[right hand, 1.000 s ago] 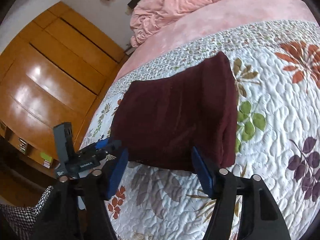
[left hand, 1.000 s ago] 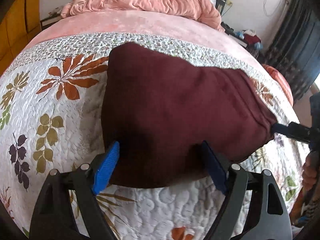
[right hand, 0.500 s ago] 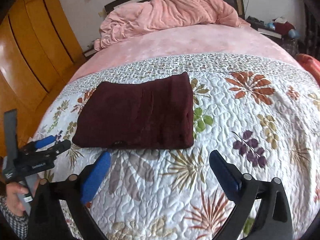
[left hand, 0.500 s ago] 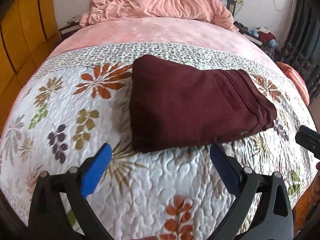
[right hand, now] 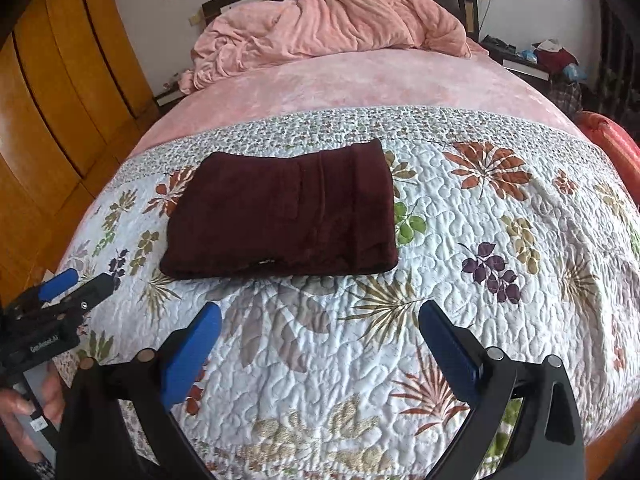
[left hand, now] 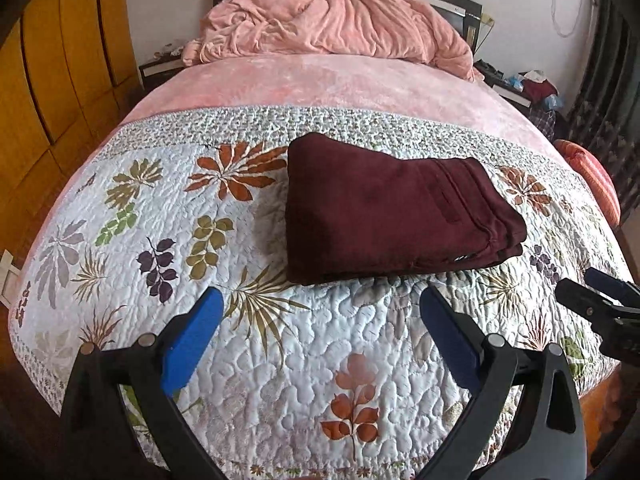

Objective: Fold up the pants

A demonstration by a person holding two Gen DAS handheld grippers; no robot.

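- Pants (left hand: 392, 212): dark maroon, folded into a compact rectangular stack lying flat on the quilt, toward the middle of the bed; layered edges and a waistband seam face the right end.
- Handling (judged): thick, soft, fleece-like cloth; limp, moderately light, not slippery or fragile. Any further hold is best taken by pinching all layers at a near corner or along the stacked edge, so the fold does not slide apart.
- Progress (judged): folding looks complete.
- Left gripper (left hand: 320, 320): jaws spread wide, blue pads empty, held apart from the pants over the quilt.
- Right gripper (right hand: 320, 328): jaws likewise spread, empty, short of the stack's near edge.
- Quilt (right hand: 500, 280): white, stitched in puffy relief, printed with leaves.
- Blanket (left hand: 340, 20): pink, plush, crumpled at the headboard.
- Wardrobe (right hand: 60, 100): glossy orange wood panels.
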